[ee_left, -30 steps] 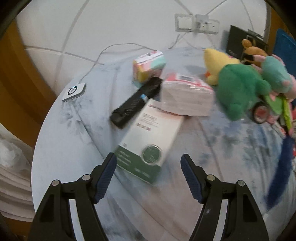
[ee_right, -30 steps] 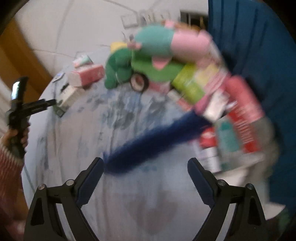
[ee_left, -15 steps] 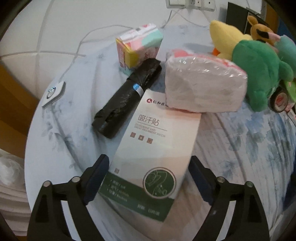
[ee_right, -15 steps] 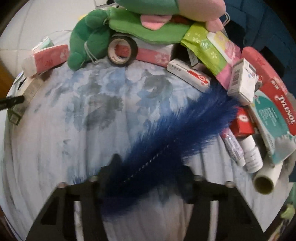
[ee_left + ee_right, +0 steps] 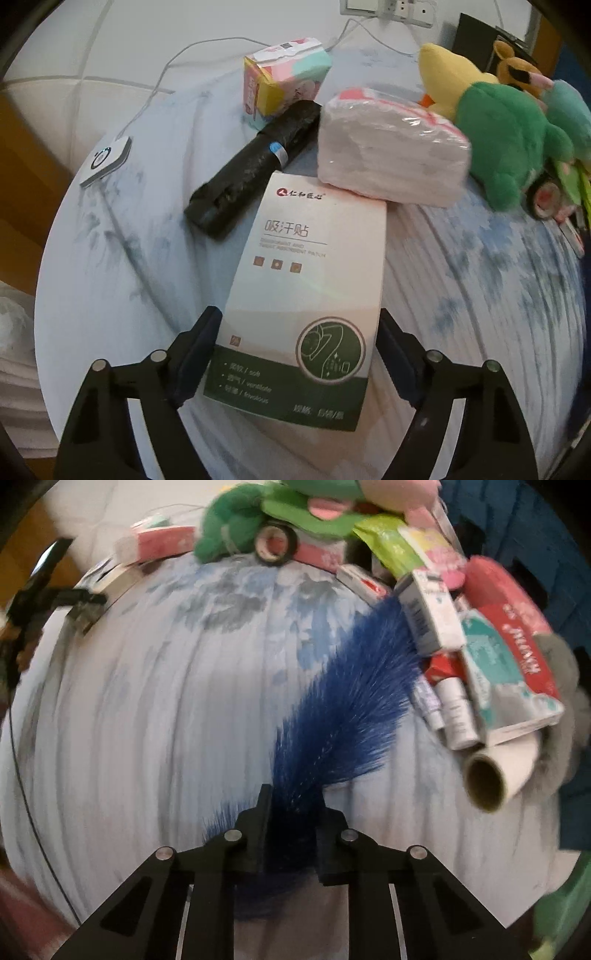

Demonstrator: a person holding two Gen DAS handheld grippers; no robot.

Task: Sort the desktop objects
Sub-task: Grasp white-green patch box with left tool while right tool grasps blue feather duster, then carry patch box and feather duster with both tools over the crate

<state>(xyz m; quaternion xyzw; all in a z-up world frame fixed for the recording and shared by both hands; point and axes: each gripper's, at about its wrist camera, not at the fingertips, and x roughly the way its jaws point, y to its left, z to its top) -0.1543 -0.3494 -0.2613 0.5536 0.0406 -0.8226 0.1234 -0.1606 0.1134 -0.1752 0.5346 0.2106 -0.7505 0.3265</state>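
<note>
Left tool [image 5: 297, 343]: jaws wide and closing, straddling the near end of the white-and-green box [image 5: 306, 295] flat on the blue-patterned counter [image 5: 480, 295]. Left finger [image 5: 199, 354] just beside the box's left edge, right finger [image 5: 391, 339] just beside its right edge; pressing or not, cannot tell. Far end of the box tucked against a wrapped tissue pack [image 5: 388, 155]. A black roll [image 5: 255, 170] lying aslant just left of the box, its far end against a pastel packet [image 5: 284, 81]. Green plush toy [image 5: 506, 147] and yellow plush [image 5: 447, 81] to the right of the tissue pack. Small white device [image 5: 107, 160] on a cable (well apart, at the counter's left rim).

Right tool [image 5: 291, 830]: nearly closed and closing, pinched on the near end of the blue fluffy duster [image 5: 347, 709]. Blue fibres filling the narrow gap between the fingers and spilling out to the left of them. Duster stretched diagonally up and to the right across the counter, its far tip among a heap of medicine boxes [image 5: 509, 635]. Cardboard tube [image 5: 495, 775] at the heap's near side. Tape roll [image 5: 275, 544] at the far edge, in front of the plush. Left tool glimpsed at the far left (blurred).
</note>
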